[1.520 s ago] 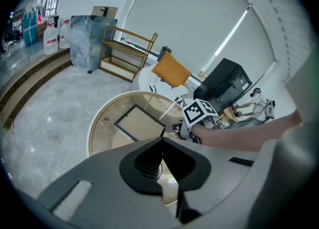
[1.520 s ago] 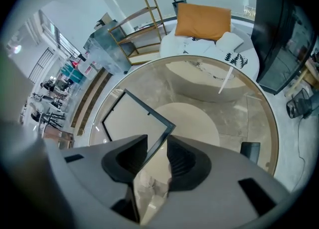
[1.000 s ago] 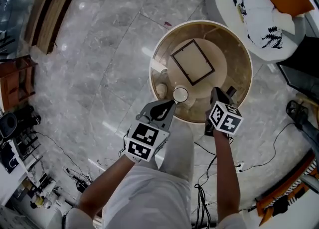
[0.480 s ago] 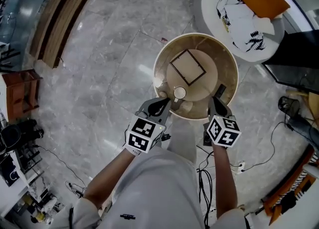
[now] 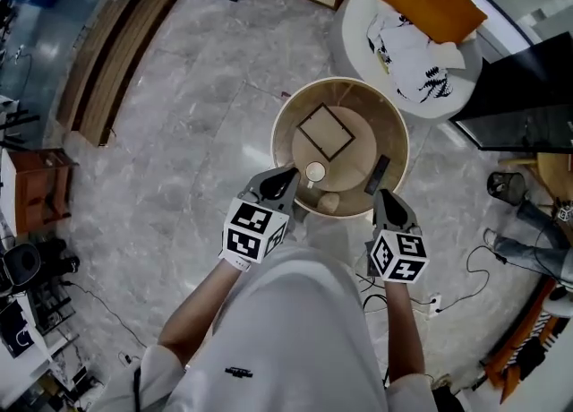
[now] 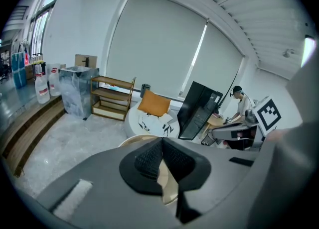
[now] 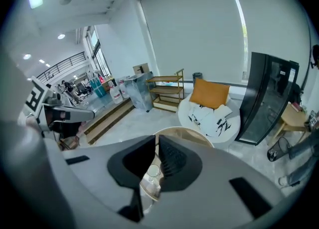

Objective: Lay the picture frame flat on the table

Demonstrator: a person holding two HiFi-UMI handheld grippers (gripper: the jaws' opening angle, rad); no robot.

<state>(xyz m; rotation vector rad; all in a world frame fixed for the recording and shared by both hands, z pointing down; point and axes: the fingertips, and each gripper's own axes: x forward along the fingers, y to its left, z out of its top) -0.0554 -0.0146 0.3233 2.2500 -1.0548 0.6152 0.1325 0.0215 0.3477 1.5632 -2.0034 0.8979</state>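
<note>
Head view, 1 picture frame flat, 1 table

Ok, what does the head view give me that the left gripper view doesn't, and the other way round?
Only the head view: the picture frame lying flat on the tabletop, with a cup and a slim dark object nearer the person. Only the left gripper view: the left gripper close up, jaws together with nothing between them, and a person at a desk. Both: the round table, the white chair with its orange cushion, and the right gripper.
</note>
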